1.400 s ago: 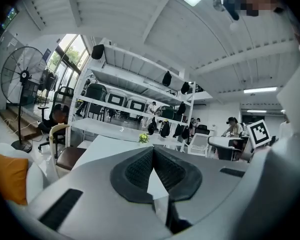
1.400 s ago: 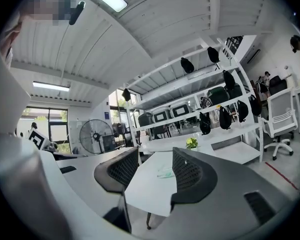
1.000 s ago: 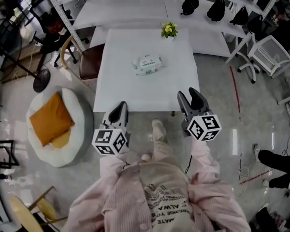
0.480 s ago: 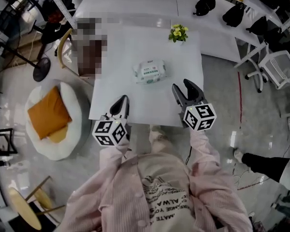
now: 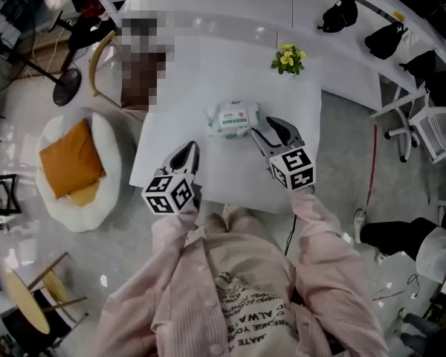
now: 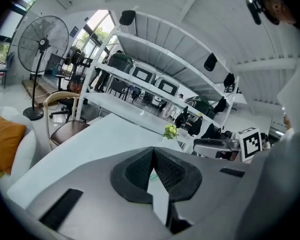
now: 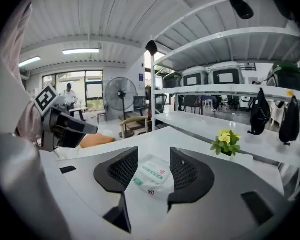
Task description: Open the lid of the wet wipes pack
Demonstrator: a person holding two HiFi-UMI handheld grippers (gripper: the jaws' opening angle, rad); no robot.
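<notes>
The wet wipes pack (image 5: 234, 117) is white with green print and lies flat, lid down, in the middle of the white table (image 5: 178, 80). My right gripper (image 5: 266, 127) is open just right of the pack, its jaw tips at the pack's near right corner. In the right gripper view the pack (image 7: 152, 176) shows between the spread jaws of the right gripper (image 7: 153, 154), a little beyond them. My left gripper (image 5: 188, 149) hovers over the table's near left part, apart from the pack. In the left gripper view the left gripper (image 6: 153, 151) has its jaws together.
A small pot of yellow flowers (image 5: 288, 58) stands at the table's far right. A chair (image 5: 108, 58) is at the table's left. A white beanbag with an orange cushion (image 5: 67, 158) lies on the floor to the left. Black bags (image 5: 340, 10) sit on the far shelf.
The person has stepped up to the table. Both grippers moved forward over it, and the right gripper has come close beside the pack. The pack itself has not moved.
</notes>
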